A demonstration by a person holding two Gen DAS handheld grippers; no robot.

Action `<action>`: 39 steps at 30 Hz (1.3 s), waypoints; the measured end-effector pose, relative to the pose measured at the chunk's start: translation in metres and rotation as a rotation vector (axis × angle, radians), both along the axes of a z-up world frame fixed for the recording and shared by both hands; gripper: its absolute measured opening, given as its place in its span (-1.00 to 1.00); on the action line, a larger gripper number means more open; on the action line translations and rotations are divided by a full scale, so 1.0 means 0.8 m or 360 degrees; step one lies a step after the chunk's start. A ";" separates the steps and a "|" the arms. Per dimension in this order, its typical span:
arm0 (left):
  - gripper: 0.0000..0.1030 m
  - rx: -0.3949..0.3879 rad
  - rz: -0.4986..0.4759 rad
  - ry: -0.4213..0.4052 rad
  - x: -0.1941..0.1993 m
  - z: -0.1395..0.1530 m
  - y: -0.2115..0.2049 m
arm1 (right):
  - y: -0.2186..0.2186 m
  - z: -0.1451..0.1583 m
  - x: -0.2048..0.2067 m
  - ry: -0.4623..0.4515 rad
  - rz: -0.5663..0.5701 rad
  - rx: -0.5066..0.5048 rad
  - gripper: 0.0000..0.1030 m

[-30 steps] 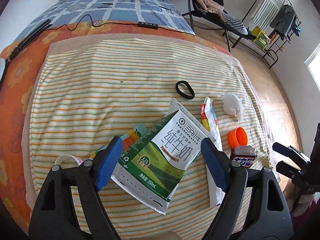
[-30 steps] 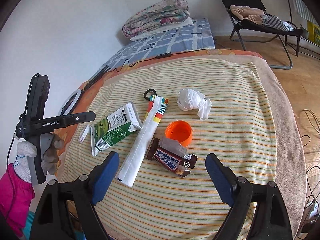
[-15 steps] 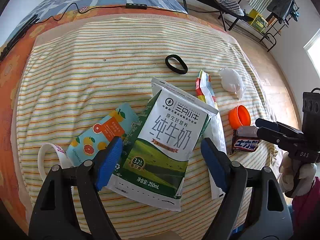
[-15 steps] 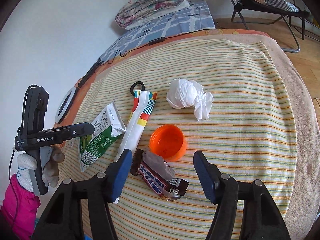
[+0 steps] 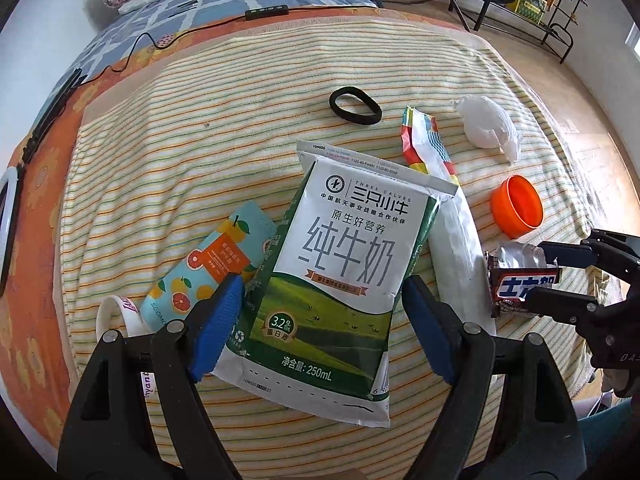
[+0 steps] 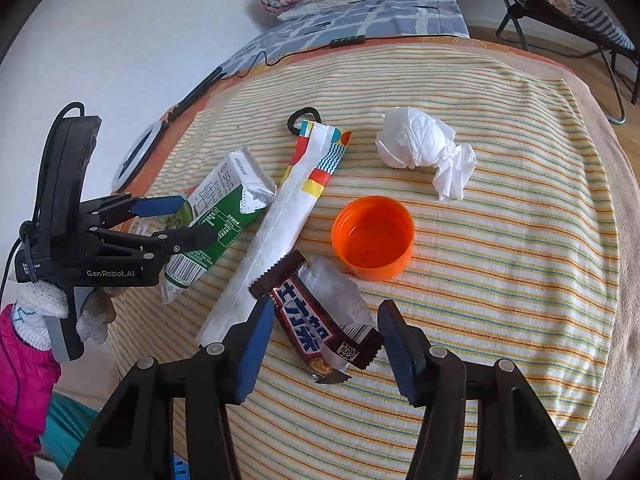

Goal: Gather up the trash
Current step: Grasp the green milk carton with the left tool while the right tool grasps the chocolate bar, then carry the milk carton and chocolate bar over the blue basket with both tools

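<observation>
A flattened green-and-white milk carton [image 5: 344, 264] lies on the striped towel [image 5: 200, 140]. My left gripper [image 5: 322, 320] hangs low over it. Its jaws are wide and straddle the carton's lower half, with the pads at its edges and not pressing. From the right wrist view this gripper [image 6: 176, 220] shows around the carton [image 6: 224, 208]. A brown chocolate bar wrapper [image 6: 320, 320] lies between the blue pads of my right gripper [image 6: 324, 340], whose jaws are closing without pinching it. The left wrist view shows the same wrapper [image 5: 520, 284] between those fingers [image 5: 560, 252].
An orange cap [image 6: 374, 236], a white tissue wad [image 6: 420, 148], a long white sachet [image 6: 280, 220] and a black hair tie [image 5: 355, 106] lie beyond. A fruit-printed packet [image 5: 212, 264] and a white band [image 5: 116, 316] sit left of the carton. A folding chair [image 6: 560, 0] stands behind.
Both grippers have sunk toward the towel. The right jaws have narrowed around the chocolate bar wrapper. The left jaws kept their width and now straddle the milk carton.
</observation>
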State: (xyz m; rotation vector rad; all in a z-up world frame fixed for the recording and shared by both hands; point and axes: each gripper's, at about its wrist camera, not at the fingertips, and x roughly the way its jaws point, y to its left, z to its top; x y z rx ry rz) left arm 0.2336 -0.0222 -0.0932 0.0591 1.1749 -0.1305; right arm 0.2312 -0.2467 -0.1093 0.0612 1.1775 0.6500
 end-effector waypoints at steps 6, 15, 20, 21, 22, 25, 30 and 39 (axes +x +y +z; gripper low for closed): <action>0.43 -0.0006 -0.0010 -0.0039 -0.005 0.005 0.003 | 0.016 -0.009 -0.007 -0.0050 0.0055 -0.0113 0.11; 0.56 0.0040 -0.0044 -0.0045 -0.004 0.004 -0.006 | 0.024 -0.005 -0.025 -0.0055 0.0149 -0.0111 -0.18; 0.55 -0.0060 0.0028 -0.0058 -0.002 -0.002 0.007 | 0.027 -0.007 -0.034 -0.0048 0.0195 -0.0110 -0.13; 0.52 -0.0059 0.0030 -0.0066 -0.003 -0.002 0.007 | 0.027 -0.006 -0.035 -0.0046 0.0202 -0.0106 -0.13; 0.51 -0.0052 0.0030 -0.0074 -0.004 -0.001 0.007 | 0.027 -0.006 -0.036 -0.0040 0.0207 -0.0100 -0.12; 0.46 -0.0029 0.0043 -0.0102 -0.008 0.003 0.006 | 0.027 -0.004 -0.038 -0.0033 0.0230 -0.0074 -0.06; 0.45 -0.0024 0.0078 -0.0155 -0.017 0.014 0.010 | 0.034 -0.004 -0.051 -0.0063 0.0273 -0.0121 -0.58; 0.44 0.0010 0.0066 -0.0243 -0.056 0.050 0.016 | 0.031 0.024 -0.077 -0.0208 0.0192 -0.0165 -0.92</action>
